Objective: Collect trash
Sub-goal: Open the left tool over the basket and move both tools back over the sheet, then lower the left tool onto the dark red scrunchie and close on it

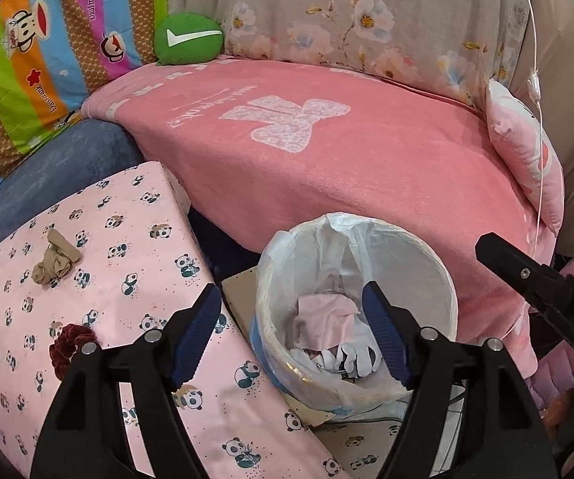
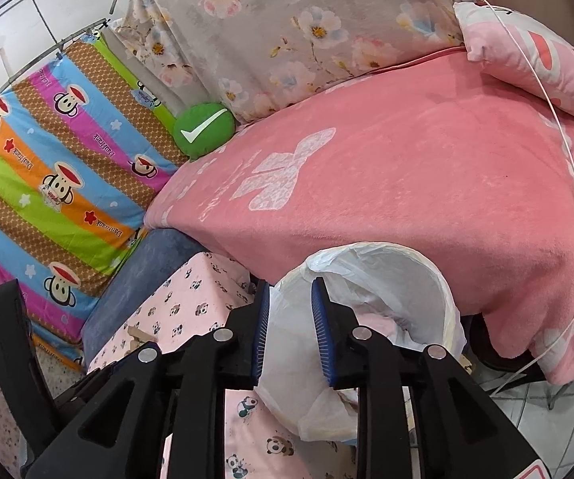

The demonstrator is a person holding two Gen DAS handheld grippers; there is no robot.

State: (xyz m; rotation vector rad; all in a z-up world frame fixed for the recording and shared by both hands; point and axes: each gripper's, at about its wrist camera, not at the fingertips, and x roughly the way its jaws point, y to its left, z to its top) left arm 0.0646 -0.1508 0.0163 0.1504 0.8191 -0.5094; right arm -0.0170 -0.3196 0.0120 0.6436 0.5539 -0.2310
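Left tongs (image 1: 292, 333) are spread wide with nothing between them, hanging right over the round white bin with the thin plastic liner (image 1: 426, 263), which sits at about 5 o'clock in the left view. Inside there's already a pile of crumpled pink and white scraps (image 1: 328, 333).

Right tongs (image 2: 290, 329) are only partly apart, with the bin liner's rim between the pads; can't tell if they actually press it.

Leftover bits on the pink panda-print table cover (image 1: 119, 279): a wadded beige stocking (image 1: 55, 261) at 9 o'clock and a dark red scrunchie (image 1: 69, 347) at 8.

My worry: that liner's flimsy. If the right tongs let go, it could slump into the bin and later throws land outside the bag.
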